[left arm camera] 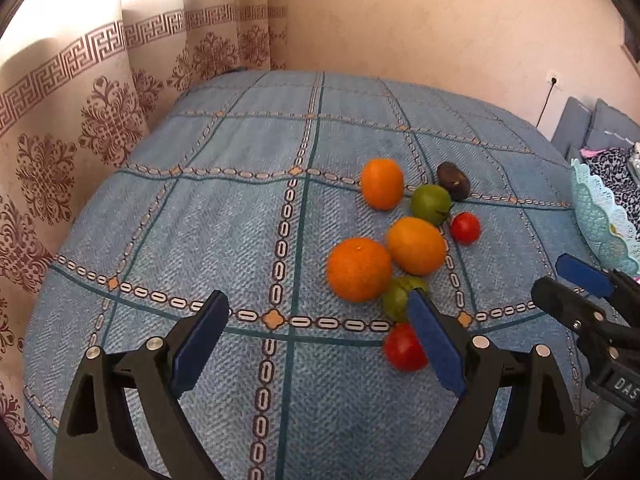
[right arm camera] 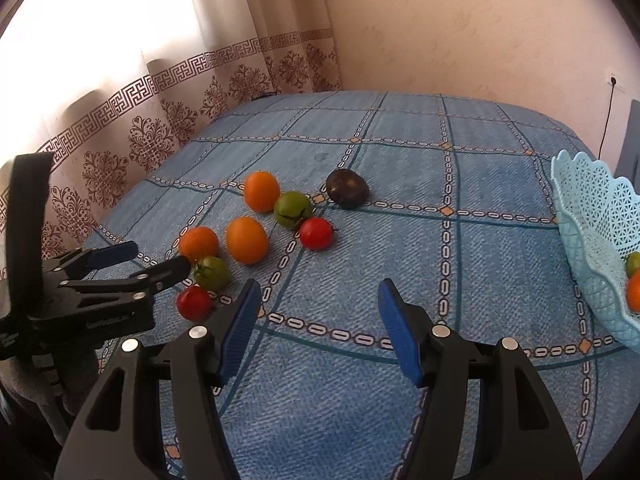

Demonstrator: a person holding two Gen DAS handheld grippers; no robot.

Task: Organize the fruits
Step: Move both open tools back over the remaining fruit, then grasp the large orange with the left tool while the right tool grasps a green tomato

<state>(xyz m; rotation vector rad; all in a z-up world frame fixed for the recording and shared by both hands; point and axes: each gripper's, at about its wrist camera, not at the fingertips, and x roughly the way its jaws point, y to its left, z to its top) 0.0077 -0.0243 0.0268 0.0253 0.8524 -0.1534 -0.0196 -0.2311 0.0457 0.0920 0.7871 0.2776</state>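
Several fruits lie in a cluster on the blue checked cloth (left arm camera: 240, 220): three oranges, the nearest (left arm camera: 358, 269), two green tomatoes, one (left arm camera: 430, 204), two red tomatoes, one (left arm camera: 404, 347), and a dark avocado (left arm camera: 453, 181). My left gripper (left arm camera: 320, 320) is open and empty just left of the cluster, its right finger in front of the near green and red tomatoes. My right gripper (right arm camera: 318, 306) is open and empty over bare cloth, right of the cluster (right arm camera: 248, 240). A light blue lace basket (right arm camera: 592, 248) at the right edge holds an orange fruit and a green one.
Patterned curtains (left arm camera: 80, 128) hang along the left side and a plain wall stands behind. A cable and socket (left arm camera: 554, 80) are on the wall at right. Grey cushions (left arm camera: 592, 124) lie beyond the basket.
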